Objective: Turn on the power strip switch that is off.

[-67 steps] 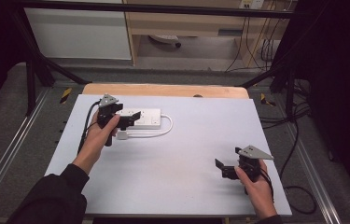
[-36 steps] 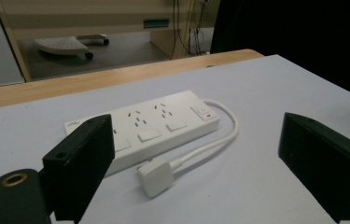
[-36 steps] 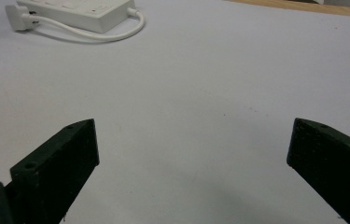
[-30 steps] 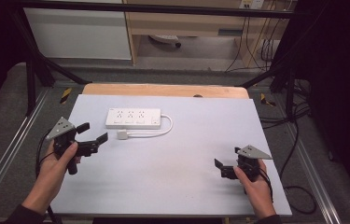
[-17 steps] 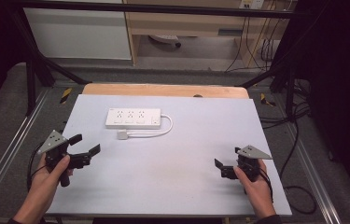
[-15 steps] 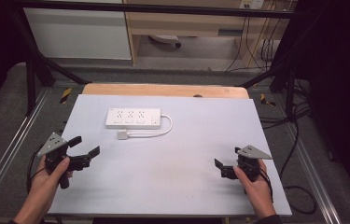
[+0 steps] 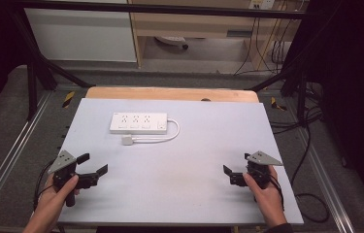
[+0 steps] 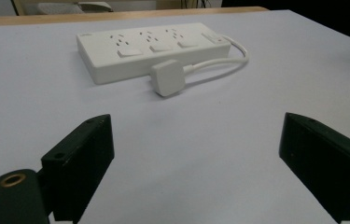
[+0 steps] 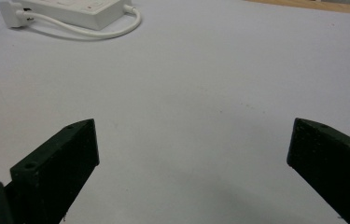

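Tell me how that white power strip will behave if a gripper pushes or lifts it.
The power strip lies flat and boxy, so it would probably slide, not roll or tip. Its smooth casing may slip between the jaws. Its looped cord looks floppy, so the plug would likely trail or dangle.

Black hand-held gripper (image 7: 91, 166) jaws (grey 3-cornered plates on top).

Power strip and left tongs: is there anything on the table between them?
Nothing visible. Bare table lies between the open left tongs and the power strip; its own plug lies nearest.
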Tool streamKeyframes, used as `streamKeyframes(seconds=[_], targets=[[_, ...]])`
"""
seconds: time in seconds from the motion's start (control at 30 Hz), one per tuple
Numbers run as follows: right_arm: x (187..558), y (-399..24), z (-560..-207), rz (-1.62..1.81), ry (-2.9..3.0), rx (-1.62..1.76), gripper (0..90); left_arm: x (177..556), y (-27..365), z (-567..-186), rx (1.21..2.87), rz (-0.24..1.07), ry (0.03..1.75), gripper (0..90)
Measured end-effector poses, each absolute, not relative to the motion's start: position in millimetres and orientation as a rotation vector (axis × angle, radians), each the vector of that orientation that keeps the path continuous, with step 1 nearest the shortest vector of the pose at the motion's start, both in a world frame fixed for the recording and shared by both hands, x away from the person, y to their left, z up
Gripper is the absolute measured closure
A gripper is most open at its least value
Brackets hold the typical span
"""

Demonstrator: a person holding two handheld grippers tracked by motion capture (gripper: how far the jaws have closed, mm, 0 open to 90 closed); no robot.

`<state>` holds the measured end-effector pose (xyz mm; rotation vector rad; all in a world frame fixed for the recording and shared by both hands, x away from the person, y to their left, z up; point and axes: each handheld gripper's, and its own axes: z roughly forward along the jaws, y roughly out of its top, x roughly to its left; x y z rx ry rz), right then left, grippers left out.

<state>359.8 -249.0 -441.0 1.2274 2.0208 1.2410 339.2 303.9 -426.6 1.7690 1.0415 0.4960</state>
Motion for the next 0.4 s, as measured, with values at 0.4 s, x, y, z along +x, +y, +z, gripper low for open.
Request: streamKeyframes(seconds=[0.4], targets=[[362,-250,-446,1.174,2.034,1.259,2.5,340,279,-443,1.939,0.439,1.011,8.5]])
